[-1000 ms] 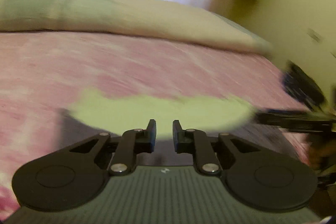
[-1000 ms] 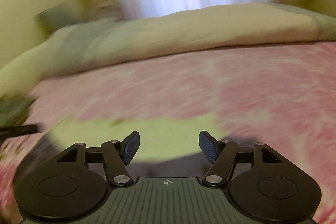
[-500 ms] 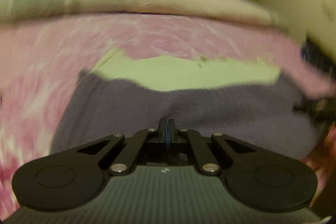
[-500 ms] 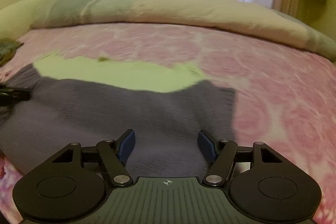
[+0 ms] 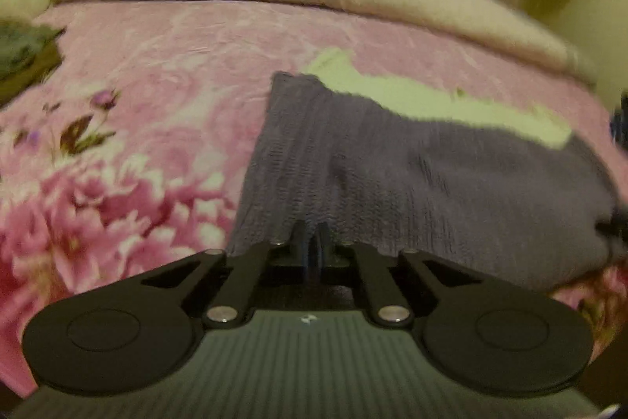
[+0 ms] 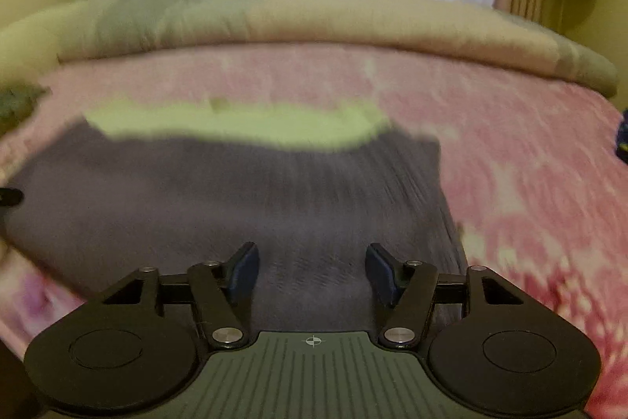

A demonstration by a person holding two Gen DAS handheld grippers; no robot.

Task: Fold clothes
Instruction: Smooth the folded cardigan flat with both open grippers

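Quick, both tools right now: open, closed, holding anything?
Left tool: closed at the purple knit garment's near edge; grip unclear.
Right tool: closing, nothing gripped yet.

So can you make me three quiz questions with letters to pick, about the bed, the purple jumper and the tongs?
1. Where does the jumper lie?
A. on the pink blanket
B. on the floor
C. on the curtain

2. What colour shows at the jumper's far edge?
A. red
B. light green
C. black

3. How do the right tongs stand?
A. shut tight with nothing near
B. out of sight
C. apart, over the jumper

Answers:
1 A: the jumper is spread on the blanket, with pink flowers around it.
2 B: a light green strip lies along the jumper's far edge in both views.
3 C: the two fingers stand apart, closing, with purple knit showing between them; the left tongs are the shut ones, at the jumper's near edge.
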